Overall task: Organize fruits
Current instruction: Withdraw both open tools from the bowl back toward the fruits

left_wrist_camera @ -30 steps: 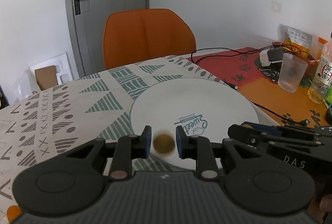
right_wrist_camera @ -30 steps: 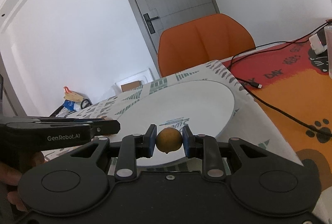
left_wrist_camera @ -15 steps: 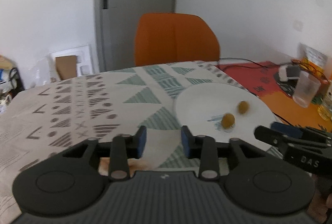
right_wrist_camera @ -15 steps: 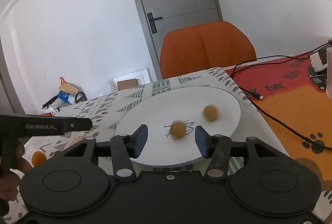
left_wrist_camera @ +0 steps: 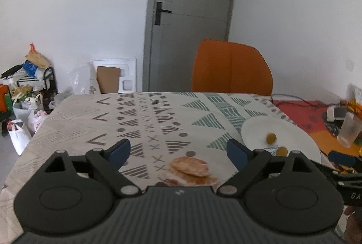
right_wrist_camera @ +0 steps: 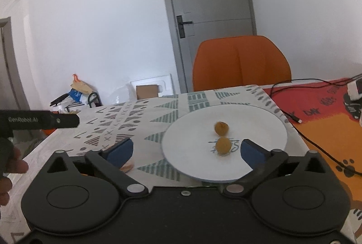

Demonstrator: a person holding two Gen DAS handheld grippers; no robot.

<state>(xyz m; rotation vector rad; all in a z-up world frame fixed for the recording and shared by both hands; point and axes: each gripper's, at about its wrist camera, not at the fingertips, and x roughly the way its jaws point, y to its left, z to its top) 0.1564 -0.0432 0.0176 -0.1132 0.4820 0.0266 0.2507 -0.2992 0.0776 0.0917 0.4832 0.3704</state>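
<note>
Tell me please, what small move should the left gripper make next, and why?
Probably lower the left gripper toward the flat orange pieces lying just ahead on the tablecloth. It is open and empty, two round fruits already sit on the white plate, and these pieces remain outside it.

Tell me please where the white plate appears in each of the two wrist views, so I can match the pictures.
Left wrist view: the white plate lies at the right, past the right finger, with two small fruits on it.
Right wrist view: the same plate lies at centre right, between and beyond the open fingers.
Shared landmark: the orange chair behind the table.
</note>
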